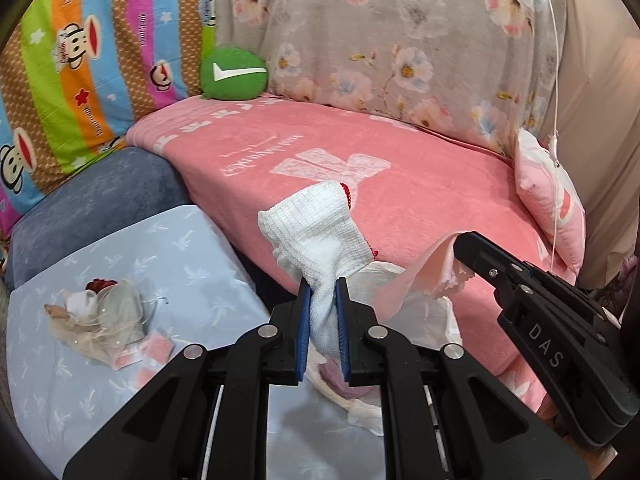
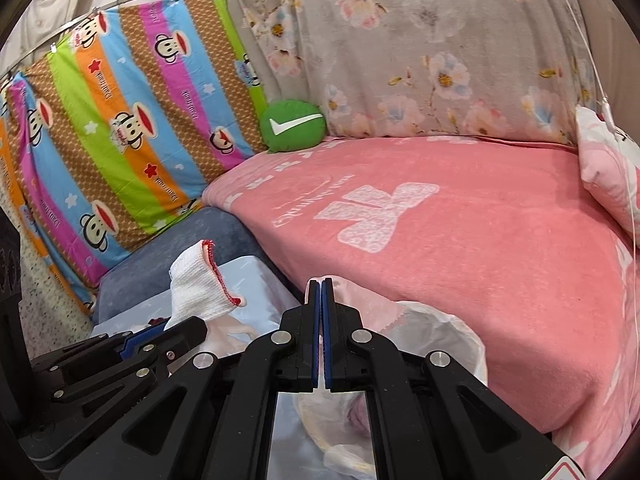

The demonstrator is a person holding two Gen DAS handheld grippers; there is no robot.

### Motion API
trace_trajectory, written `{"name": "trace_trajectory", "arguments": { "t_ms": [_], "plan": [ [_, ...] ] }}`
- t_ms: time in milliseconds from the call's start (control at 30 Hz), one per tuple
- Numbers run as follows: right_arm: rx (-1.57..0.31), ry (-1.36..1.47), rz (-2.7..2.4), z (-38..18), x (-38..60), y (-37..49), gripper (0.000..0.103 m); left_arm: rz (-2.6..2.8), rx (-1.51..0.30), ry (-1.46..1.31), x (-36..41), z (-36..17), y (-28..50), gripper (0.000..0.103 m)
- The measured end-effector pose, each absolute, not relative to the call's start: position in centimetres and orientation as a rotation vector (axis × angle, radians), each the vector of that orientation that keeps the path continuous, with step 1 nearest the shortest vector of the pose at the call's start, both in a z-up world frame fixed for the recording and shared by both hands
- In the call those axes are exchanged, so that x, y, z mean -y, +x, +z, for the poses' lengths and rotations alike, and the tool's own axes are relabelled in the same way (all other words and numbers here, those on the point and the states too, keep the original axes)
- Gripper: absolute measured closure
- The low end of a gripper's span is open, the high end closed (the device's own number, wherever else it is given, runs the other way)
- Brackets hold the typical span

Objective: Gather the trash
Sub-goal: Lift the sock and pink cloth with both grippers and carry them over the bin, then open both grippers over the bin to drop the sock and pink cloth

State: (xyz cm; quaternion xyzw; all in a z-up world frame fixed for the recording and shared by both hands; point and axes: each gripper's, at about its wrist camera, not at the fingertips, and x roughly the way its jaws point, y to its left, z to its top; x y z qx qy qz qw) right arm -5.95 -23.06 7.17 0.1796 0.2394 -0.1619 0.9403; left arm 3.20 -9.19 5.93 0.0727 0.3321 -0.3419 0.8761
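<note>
The left hand-held gripper [image 1: 323,284] is clamped on a white knit glove with red trim [image 1: 316,228], lifted above a thin plastic bag [image 1: 416,312]; the right hand-held gripper [image 2: 321,282] is closed tight on the bag's pink-tinted edge [image 2: 360,292], apparently holding the mouth open so the glove can drop in; bag and glove hang by the pink bed cover [image 1: 400,184]; more litter, crumpled wrappers [image 1: 100,316], lies on the pale blue surface [image 1: 160,248] to the left, well apart.
</note>
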Motion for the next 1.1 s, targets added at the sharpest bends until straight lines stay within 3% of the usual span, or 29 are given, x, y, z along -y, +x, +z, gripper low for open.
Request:
{"name": "trace_trajectory", "arguments": {
  "t_ms": [933, 1067, 1100],
  "plan": [
    [-0.528, 0.431, -0.384, 4.2, 27.4, -7.0, 0.100, -0.785, -0.768, 0.221, 15.2, 3.9, 2.3, 0.087],
    [-0.529, 0.441, -0.389, 4.1, 27.6, -7.0, 0.095, -0.749, -0.764, 0.215, 15.2, 3.8, 2.5, 0.054],
    [-0.528, 0.446, -0.394, 4.0, 27.7, -7.1, 0.093, -0.737, -0.758, 0.213, 15.1, 3.8, 2.5, 0.050]
  ]
}}
